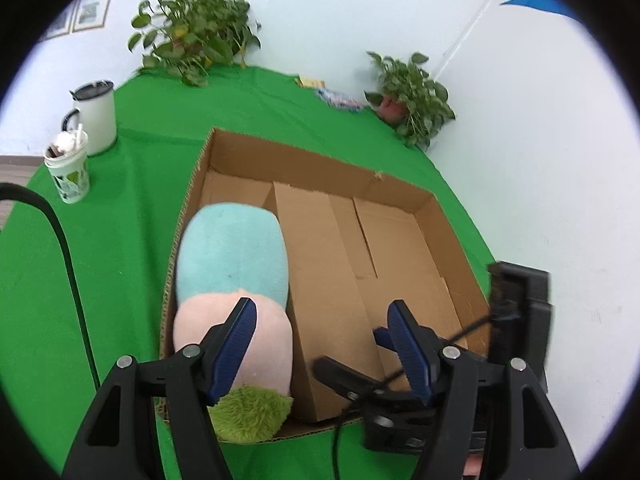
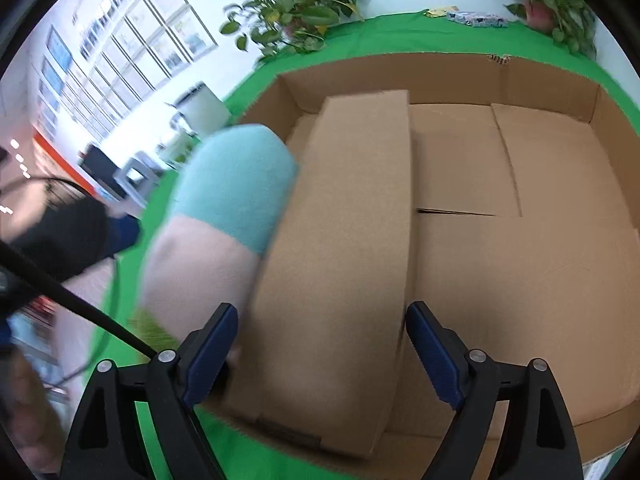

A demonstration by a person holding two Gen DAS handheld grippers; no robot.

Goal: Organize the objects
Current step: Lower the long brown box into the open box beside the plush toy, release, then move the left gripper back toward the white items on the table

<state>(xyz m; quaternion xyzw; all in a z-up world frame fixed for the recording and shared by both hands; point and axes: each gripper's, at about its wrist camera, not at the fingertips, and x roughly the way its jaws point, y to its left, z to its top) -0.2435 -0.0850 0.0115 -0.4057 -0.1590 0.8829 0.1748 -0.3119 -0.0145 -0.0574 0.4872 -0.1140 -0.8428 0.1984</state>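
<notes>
The bench [image 1: 120, 240] wears a bright green cloth, smooth and matte, and on it sits a wide shallow tray [image 1: 440, 216] of brown corrugated cardboard with low walls and a flap-seamed floor. Inside, a long closed carton [image 2: 340, 240], flat-sided and stiff, lies along the tray's length. Pressed against its left side, between it and the tray's left wall, is a plush toy [image 1: 236, 272]: a soft rounded bolster, teal at the far end, pale pink in the middle, with a shaggy green tuft nearest the cameras.

The left gripper [image 1: 320, 340] hangs above the toy's pink section, its ribbed blue fingers [image 1: 236, 344] spread and pinching nothing. The right gripper [image 2: 320, 344] straddles the carton's near end with fingers spread wide, apparently clear of the cardboard on both sides.

The step in hand looks like settling these two items side by side in the tray. To do it well, the hands should probably lift straight away so the pile does not snag on the ribbed pads, and any nudge should go to the rigid carton, since the plush would squash and spring back.

A white mug [image 1: 96, 120] and a paper cup [image 1: 68, 172] stand well apart at the left; two leafy plants [image 1: 192, 32] sit at the far edge.
</notes>
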